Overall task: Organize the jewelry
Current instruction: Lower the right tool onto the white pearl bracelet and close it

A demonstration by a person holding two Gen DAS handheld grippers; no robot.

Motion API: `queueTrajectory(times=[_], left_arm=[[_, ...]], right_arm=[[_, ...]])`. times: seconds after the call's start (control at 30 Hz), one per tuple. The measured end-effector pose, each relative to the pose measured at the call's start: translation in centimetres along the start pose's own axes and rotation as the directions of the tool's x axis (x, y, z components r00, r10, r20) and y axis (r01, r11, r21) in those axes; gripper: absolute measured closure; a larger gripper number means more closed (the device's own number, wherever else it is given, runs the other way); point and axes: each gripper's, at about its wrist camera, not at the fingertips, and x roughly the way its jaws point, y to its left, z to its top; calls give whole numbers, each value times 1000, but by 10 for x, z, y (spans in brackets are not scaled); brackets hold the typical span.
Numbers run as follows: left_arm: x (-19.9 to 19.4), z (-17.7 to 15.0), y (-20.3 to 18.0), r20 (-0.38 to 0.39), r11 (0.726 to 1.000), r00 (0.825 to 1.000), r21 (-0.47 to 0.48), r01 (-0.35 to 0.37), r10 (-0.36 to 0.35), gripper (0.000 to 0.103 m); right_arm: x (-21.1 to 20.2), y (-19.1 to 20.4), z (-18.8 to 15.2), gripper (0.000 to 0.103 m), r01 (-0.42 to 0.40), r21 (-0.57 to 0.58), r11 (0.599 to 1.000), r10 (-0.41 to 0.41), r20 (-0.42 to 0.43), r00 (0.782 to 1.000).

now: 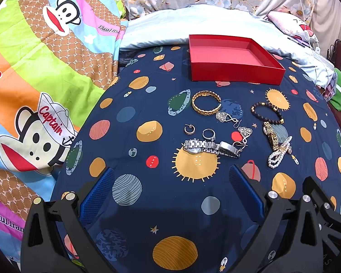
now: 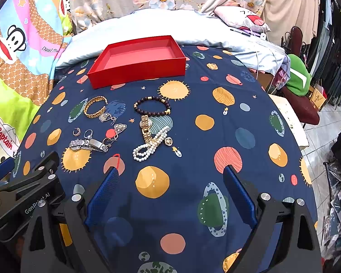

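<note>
A shallow red box [image 1: 236, 70] [image 2: 136, 64] stands empty at the back of the navy planet-print cloth. In front of it lie a gold bangle [image 1: 206, 102] [image 2: 95, 107], a dark bead bracelet [image 1: 267, 112] [image 2: 152, 105], a gold watch [image 1: 270, 134] [image 2: 146, 128], a pearl strand [image 1: 279, 152] [image 2: 150, 146], a silver watch [image 1: 210, 147] [image 2: 88, 145], a ring [image 1: 208, 134], a small hoop earring [image 1: 189, 129] and silver filigree earrings [image 1: 234, 125]. My left gripper [image 1: 171, 175] and right gripper [image 2: 170, 174] hover open, short of the jewelry, holding nothing.
The cloth [image 1: 147, 216] covers a rounded surface that drops off on the right toward a tiled floor [image 2: 329, 125]. A cartoon-monkey quilt [image 1: 41, 79] lies left, a pale pillow [image 1: 193, 22] behind the box, a chair with green fabric [image 2: 297, 84] at right.
</note>
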Motion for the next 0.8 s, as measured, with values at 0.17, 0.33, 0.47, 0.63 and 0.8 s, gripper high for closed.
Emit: queueTrajectory(times=[0.17,0.33,0.47,0.63,0.8], left_arm=[[0,0,0,-1,1000,1000,-1,1,-1,5],[2,-2,0,-8,1000,1000,-5,5,-5,5],[12,-4,7,-35,999,999,-38,-3,2,5],[27,2,30,-45,993,999,-114,-31,26,5],[38,8,44,-53,991,998,-130,-37,30,5]], right_arm=[[0,0,0,12,0,0,1000,0,-1,1000],[3,0,1,12,-10,-1,1000,10,-6,1000],[14,-6,4,12,-36,43,998,37,-27,999],[32,-12,8,12,-38,83,996,42,-49,998],[54,-6,17,32,-56,82,995,63,-82,995]])
